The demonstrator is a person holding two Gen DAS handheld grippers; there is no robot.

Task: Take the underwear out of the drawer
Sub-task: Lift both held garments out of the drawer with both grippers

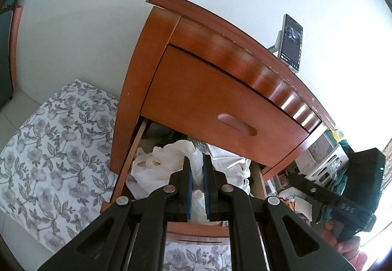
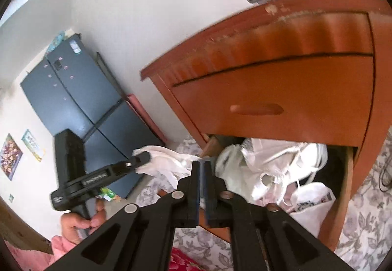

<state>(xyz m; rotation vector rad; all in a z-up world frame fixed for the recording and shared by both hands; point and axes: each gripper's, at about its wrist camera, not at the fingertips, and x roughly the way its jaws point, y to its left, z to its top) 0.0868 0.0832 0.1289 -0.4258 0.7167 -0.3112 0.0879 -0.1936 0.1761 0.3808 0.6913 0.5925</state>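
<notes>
A white garment [image 1: 196,168] is pinched in the left tongs [image 1: 196,168], just above the open drawer [image 1: 127,168] of the cabinet [image 1: 220,89]. The right tongs [image 2: 202,168] are drawn nearly shut; whether cloth is caught cannot be told. More white underwear [image 2: 276,163] is heaped in the drawer.

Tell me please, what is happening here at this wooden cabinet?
A person holds a gripper in each hand at a wooden nightstand. Its lower drawer is pulled open and full of white garments; the upper drawer is closed. The left gripper is shut on a white piece of underwear, which the right wrist view shows lifted clear of the drawer's left side. The right gripper is shut too, with no cloth clearly in it, in front of the open drawer.
</notes>
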